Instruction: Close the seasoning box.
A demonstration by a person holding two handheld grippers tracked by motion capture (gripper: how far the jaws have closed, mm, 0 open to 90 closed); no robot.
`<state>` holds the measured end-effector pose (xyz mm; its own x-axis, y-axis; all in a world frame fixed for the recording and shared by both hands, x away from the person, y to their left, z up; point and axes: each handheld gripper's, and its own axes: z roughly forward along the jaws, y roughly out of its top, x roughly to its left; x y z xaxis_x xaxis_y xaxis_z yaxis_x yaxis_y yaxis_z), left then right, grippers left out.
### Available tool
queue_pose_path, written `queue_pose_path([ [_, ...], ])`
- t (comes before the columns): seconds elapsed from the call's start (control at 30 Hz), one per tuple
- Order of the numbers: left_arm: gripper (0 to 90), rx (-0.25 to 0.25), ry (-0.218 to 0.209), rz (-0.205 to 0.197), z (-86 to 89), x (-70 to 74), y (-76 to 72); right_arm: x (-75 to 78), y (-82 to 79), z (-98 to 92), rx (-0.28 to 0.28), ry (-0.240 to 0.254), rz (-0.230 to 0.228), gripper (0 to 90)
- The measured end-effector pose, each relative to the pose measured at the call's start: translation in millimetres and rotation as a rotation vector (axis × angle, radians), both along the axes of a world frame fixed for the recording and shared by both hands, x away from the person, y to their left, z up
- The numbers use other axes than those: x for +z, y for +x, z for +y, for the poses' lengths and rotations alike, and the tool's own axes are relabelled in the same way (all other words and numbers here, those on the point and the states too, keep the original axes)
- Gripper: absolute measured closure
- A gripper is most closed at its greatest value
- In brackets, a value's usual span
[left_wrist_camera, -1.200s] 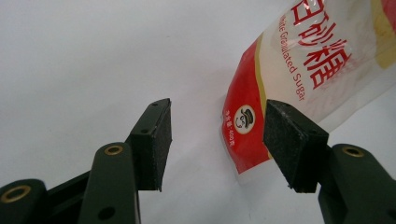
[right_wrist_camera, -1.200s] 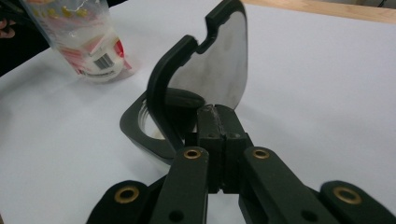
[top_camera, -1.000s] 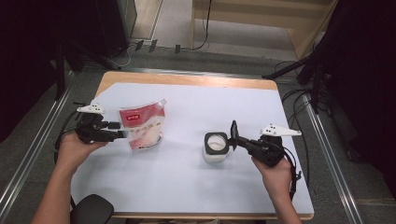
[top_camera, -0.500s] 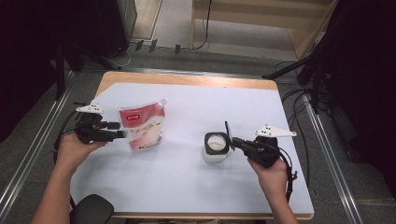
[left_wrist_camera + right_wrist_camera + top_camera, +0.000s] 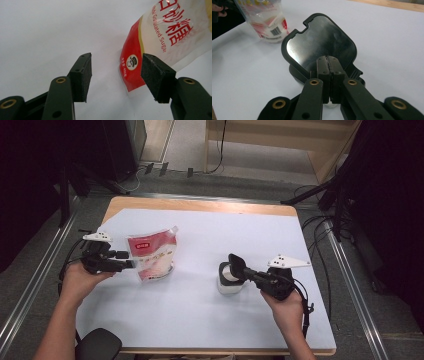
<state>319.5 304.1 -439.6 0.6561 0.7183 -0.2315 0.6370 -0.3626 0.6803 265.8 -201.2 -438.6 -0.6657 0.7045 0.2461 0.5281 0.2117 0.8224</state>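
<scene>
A red and clear pouch of white sugar (image 5: 152,255) stands leaning on the white table cover (image 5: 200,320), left of centre. My left gripper (image 5: 131,265) is at its left edge. In the left gripper view the left gripper (image 5: 116,65) is open, and the pouch (image 5: 160,32) lies beyond the right pad without being pressed. At right of centre is a small white jar (image 5: 227,286) with a black flip lid (image 5: 235,262). My right gripper (image 5: 246,270) is shut on that lid. In the right gripper view the lid (image 5: 319,42) stands tilted up, its shiny inside towards the right gripper (image 5: 329,61).
A black rounded object (image 5: 97,345) sits at the table's near left corner. The wooden table edge (image 5: 200,204) runs along the back. Cables and stand legs (image 5: 320,195) lie on the floor beyond and to the right. The sugar pouch (image 5: 265,20) stands past the jar.
My right gripper has shifted slightly left with the lid, which now leans further over the jar. The left gripper and the pouch have stayed in place.
</scene>
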Motion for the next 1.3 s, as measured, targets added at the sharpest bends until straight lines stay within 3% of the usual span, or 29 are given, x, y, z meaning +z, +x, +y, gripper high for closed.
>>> queue_pose_path([
  [0.33,43.3,0.004,-0.004,-0.005,-1.2,-0.9,-0.1,0.0,-1.7,7.5,0.026,-0.013,-0.001,86.3],
  [0.6,43.4,0.007,-0.002,-0.003,-0.5,-0.9,-0.1,-2.8,-0.4,12.5,0.055,-0.012,0.021,76.6],
  [0.77,43.3,0.011,-0.004,0.004,-1.2,-1.2,-0.3,0.1,-2.5,11.5,0.048,-0.016,-0.021,69.1],
  [1.3,43.2,0.012,0.004,0.009,-1.8,-1.7,-0.6,-1.6,-0.9,-3.2,0.035,-0.006,-0.041,53.5],
])
